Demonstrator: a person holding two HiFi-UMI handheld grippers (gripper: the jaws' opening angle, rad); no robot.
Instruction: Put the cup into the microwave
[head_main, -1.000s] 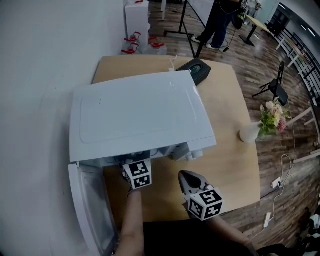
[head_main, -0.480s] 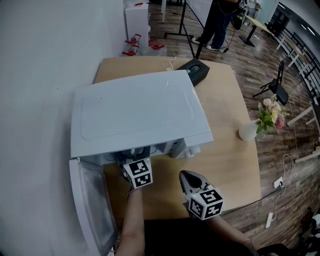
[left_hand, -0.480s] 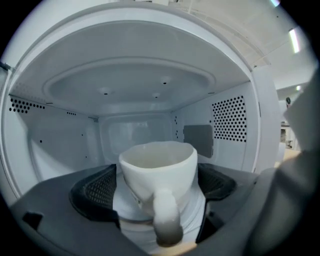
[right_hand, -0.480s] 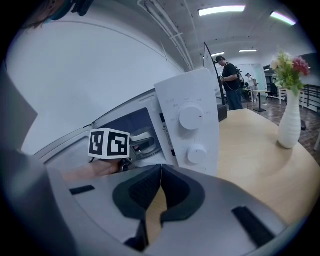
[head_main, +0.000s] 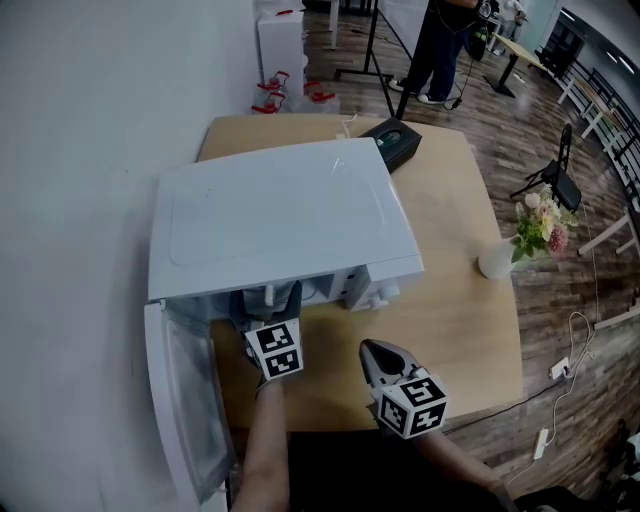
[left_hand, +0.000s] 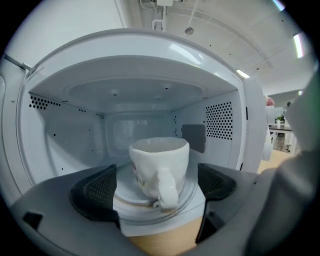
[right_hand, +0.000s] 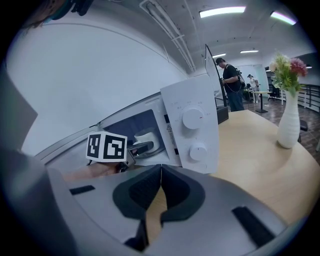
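Right claw (head_main: 373, 353): jaws pressed together, nothing between them. It is held over the front edge of the bench (head_main: 460, 325), at 5 o'clock from the microwave (head_main: 280, 215).

Left claw (head_main: 267, 302): jaws wide apart, gripping nothing, tips at the oven mouth.

Door (head_main: 185, 400): swung open toward 7 o'clock.

Cup (left_hand: 159, 159): white, upright, on the glass turntable (left_hand: 189, 194) inside the cavity. Its handle faces the left claw. The cup is in line with the gap between the jaws and clear of both pads.

Control knobs (right_hand: 192, 118): at 3 o'clock of the opening.

Farther out: vase with flowers (head_main: 497, 262) on the bench at 3 o'clock; black box (head_main: 392, 142) behind the oven at 1 o'clock.
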